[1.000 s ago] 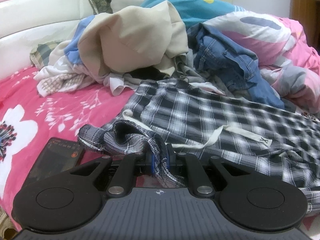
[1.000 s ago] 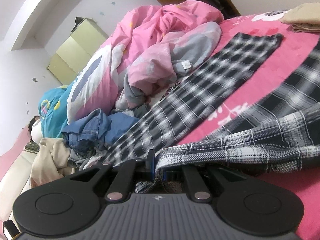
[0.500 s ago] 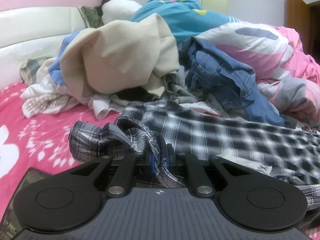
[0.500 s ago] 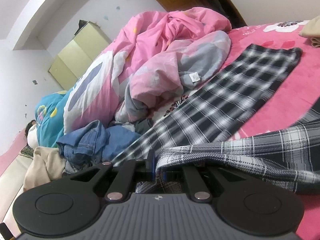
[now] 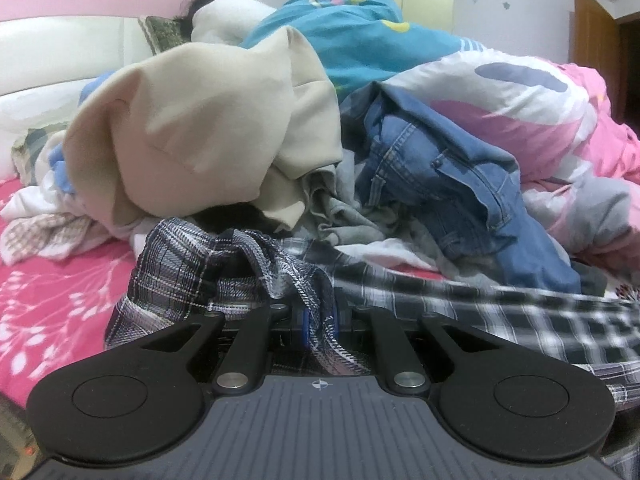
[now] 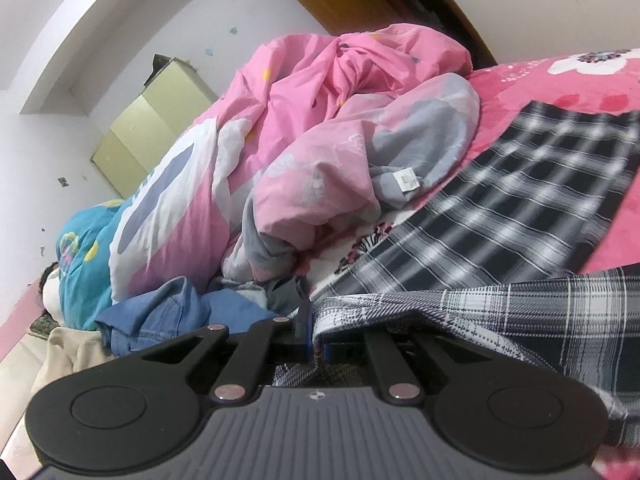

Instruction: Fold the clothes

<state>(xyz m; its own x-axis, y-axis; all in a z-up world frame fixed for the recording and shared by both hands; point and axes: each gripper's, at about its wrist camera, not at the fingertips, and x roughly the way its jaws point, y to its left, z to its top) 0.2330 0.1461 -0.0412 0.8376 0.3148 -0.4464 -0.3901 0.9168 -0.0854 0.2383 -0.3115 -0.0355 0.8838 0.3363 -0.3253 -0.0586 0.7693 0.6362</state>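
Note:
Black-and-white plaid trousers lie on the pink flowered bed. In the left wrist view my left gripper [image 5: 319,322] is shut on a bunched edge of the plaid trousers [image 5: 224,272], which drape over its fingers; the rest of the cloth [image 5: 520,316] stretches right across the bed. Seen from the right wrist, my right gripper [image 6: 318,338] is shut on another edge of the plaid trousers [image 6: 500,312], held taut to the right. One flat trouser leg [image 6: 540,200] lies beyond on the bedsheet [image 6: 560,68].
A heap of laundry sits close ahead: a beige garment [image 5: 208,132], blue jeans [image 5: 452,184], grey and white pieces. Behind are a pink quilt [image 6: 328,120], a teal quilt [image 5: 360,40] and a person lying under it. A headboard [image 5: 60,60] is at left.
Both grippers have carried the pinched plaid edge forward toward the laundry heap, which now looms larger. The phone and the drawstring waistband seen earlier have passed out of view.

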